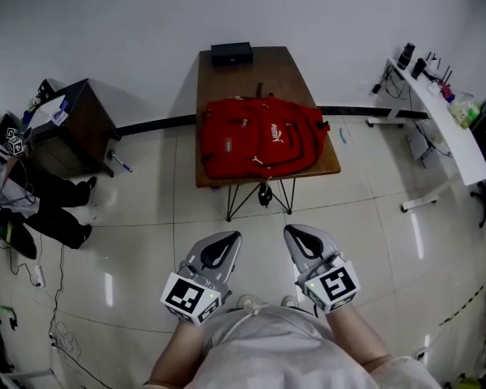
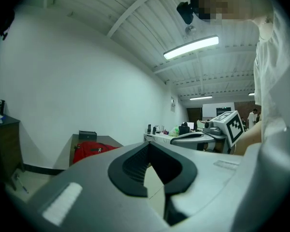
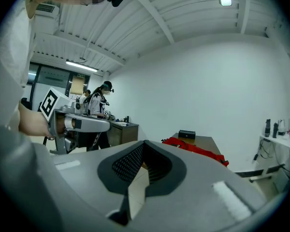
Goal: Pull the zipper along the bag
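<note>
A red backpack lies flat on a small brown table by the far wall; its zipper is too small to make out. Both grippers are held close to the person's body, well short of the table, over the tiled floor. My left gripper has its jaws together with nothing in them, and so does my right gripper. In the left gripper view my left gripper points toward the backpack far ahead. The right gripper view shows my right gripper and the backpack beyond it.
A black box sits at the table's far end. A dark cabinet stands at the left, with a seated person and floor cables nearby. A white desk with small items stands at the right.
</note>
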A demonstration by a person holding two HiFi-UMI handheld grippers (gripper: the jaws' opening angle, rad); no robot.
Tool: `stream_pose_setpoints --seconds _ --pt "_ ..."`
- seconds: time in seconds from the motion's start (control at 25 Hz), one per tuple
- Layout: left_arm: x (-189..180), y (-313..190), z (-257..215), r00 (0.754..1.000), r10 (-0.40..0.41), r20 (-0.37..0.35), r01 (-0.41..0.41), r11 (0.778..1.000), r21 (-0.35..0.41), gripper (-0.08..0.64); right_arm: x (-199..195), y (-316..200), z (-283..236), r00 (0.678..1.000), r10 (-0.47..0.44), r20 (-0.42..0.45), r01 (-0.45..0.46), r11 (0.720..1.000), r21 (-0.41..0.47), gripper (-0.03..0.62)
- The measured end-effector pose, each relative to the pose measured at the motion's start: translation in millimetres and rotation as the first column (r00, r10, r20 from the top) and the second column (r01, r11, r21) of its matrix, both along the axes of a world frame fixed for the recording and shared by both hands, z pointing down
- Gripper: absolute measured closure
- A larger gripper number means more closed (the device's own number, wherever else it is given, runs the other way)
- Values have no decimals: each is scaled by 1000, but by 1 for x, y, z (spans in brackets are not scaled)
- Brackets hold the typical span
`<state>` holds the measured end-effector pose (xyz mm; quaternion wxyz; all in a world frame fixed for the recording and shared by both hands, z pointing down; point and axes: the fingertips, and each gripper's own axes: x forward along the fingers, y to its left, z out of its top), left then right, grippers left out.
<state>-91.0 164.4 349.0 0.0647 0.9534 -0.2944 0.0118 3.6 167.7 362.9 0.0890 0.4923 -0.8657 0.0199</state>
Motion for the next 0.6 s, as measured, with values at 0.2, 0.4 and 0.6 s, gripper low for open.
stream_pose_setpoints --seconds 0.2,0.4,0.6 --pt "-2 -1 2 1000 -7 1 7 1000 -3 553 0 3 7 1000 -4 -19 4 1000 -3 586" --pt "-1 -5 6 1000 0 10 0 1000 -4 553 0 -3 6 1000 12 -16 -12 1000 4 586" --pt "-2 -7 5 1000 5 4 -5 1000 -10 554 -4 -4 5 1000 12 -24 -12 1000 6 586"
